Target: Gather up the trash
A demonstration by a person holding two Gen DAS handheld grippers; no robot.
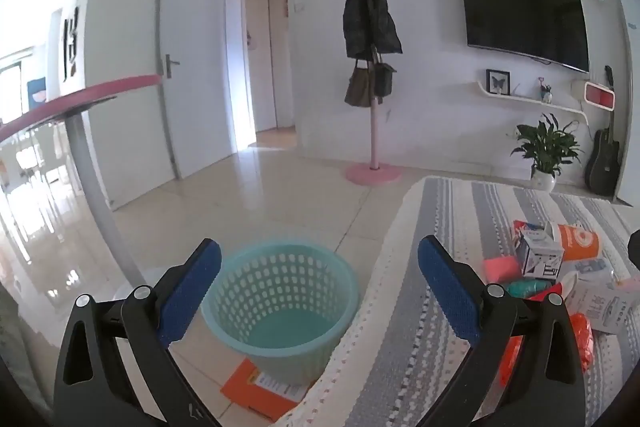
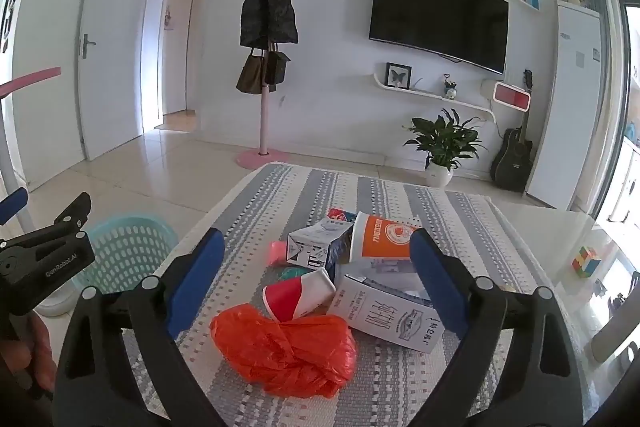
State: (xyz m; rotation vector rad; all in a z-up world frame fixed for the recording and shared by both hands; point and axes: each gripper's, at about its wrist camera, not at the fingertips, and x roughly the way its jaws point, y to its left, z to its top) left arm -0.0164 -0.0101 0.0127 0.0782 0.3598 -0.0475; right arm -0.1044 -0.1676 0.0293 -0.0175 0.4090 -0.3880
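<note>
Both jaws gaping wide, nothing between the pads. My right gripper (image 2: 316, 283) hangs above the trash pile, tipped a little downward; my left gripper (image 1: 320, 291) hangs over the worktop's left edge, above the basket.

Trash, heaped on the striped cloth (image 2: 460, 211) covering the worktop: crumpled orange plastic bag (image 2: 286, 355) nearest me, directly below my right jaws. Just beyond it a red-and-white paper cup (image 2: 298, 293) on its side, mouth toward me. To its right a white carton (image 2: 394, 319) with dark lettering, lying flat, touching the cup. Further back an orange-and-white paper cup (image 2: 382, 237) tipped on its side, leaning against a small white-and-blue carton (image 2: 318, 241). Pink scrap (image 2: 276, 251) at the carton's left; something teal (image 2: 294, 271) shows between carton and red cup, too hidden to identify.

Teal perforated basket (image 1: 280, 303) on the floor, hard by the worktop's left edge, upright, no trash inside. It rests on an orange flat item (image 1: 256, 387), partly covered.

Right side of the worktop, bare glossy surface: colourful cube (image 2: 586, 261), well apart from the pile.

Beyond: pink coat stand (image 2: 266, 67) with dark jacket and bags, wall television (image 2: 438, 13), potted plant (image 2: 444, 143), guitar (image 2: 514, 155) against the wall.
</note>
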